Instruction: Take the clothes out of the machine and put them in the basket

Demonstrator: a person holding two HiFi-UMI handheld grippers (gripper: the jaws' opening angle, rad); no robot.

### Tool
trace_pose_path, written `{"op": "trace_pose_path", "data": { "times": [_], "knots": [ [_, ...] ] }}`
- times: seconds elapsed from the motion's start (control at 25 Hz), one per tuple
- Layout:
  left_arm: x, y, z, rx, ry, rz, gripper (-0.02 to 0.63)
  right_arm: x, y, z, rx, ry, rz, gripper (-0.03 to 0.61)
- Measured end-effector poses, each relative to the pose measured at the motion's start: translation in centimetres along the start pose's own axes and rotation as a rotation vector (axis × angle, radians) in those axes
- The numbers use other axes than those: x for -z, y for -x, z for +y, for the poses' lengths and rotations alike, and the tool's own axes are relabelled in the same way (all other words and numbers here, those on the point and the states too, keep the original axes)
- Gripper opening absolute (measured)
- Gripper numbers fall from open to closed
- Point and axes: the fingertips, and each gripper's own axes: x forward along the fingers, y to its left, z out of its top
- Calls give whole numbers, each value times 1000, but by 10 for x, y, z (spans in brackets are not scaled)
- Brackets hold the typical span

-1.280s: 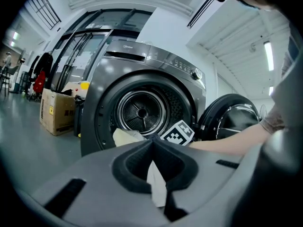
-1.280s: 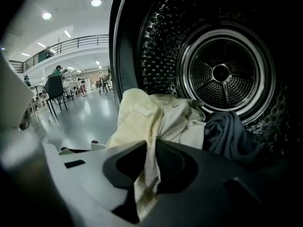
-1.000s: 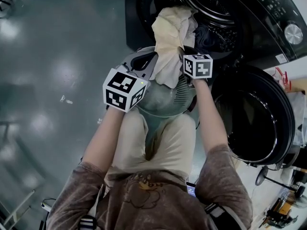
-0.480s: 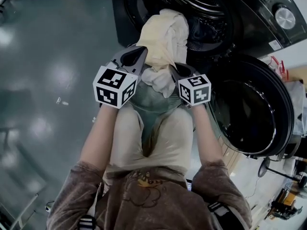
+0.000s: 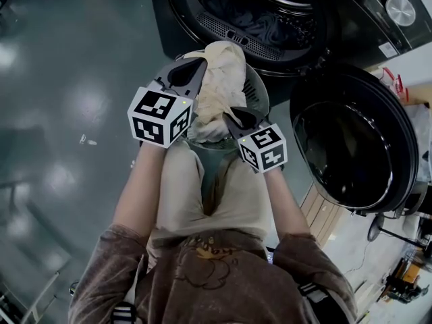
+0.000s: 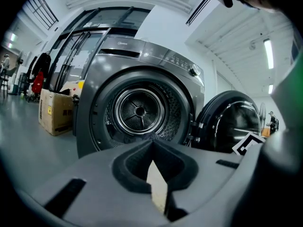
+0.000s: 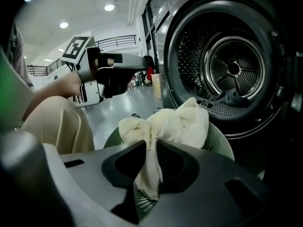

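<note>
A cream cloth (image 5: 216, 86) lies heaped in the round grey-green basket (image 5: 260, 90) between the person's knees. One fold of it is pinched in my right gripper (image 5: 233, 117) at the basket's near side. In the right gripper view the cloth (image 7: 175, 124) hangs between the jaws (image 7: 150, 148), which are opening. My left gripper (image 5: 192, 69) hovers over the basket's left rim with its jaws shut and nothing seen in them. Dark clothes (image 7: 232, 98) lie at the mouth of the machine's drum (image 5: 270, 12).
The machine's round door (image 5: 351, 154) hangs open to the right of the basket. A cardboard box (image 6: 54, 112) stands on the grey floor left of the machine. The person's legs are close behind the basket.
My right gripper has drawn the cream cloth back from the drum mouth and down into the basket. The left gripper has kept its place.
</note>
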Motion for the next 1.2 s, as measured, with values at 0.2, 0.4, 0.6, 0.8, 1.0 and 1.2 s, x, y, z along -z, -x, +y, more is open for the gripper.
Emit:
{"op": "trace_pose_path", "data": {
  "times": [0.2,0.4,0.6,0.8,1.0,1.2],
  "knots": [
    [0,2,1,-6,-1,-1,3,-16,6,-15,62,-27,-77,135],
    [-1,4,1,-6,-4,-5,3,-27,9,-27,97,-35,-102,189],
    [-2,6,2,-8,-1,-9,3,-36,7,-39,121,-47,-130,250],
    [-3,7,1,-2,0,-13,3,-61,5,-67,177,-53,-179,319],
    [-4,7,0,5,3,-17,3,-91,3,-106,251,-41,-213,360],
    [-3,5,-2,19,8,-19,3,-118,-7,-145,321,-2,-210,374]
  ]
}}
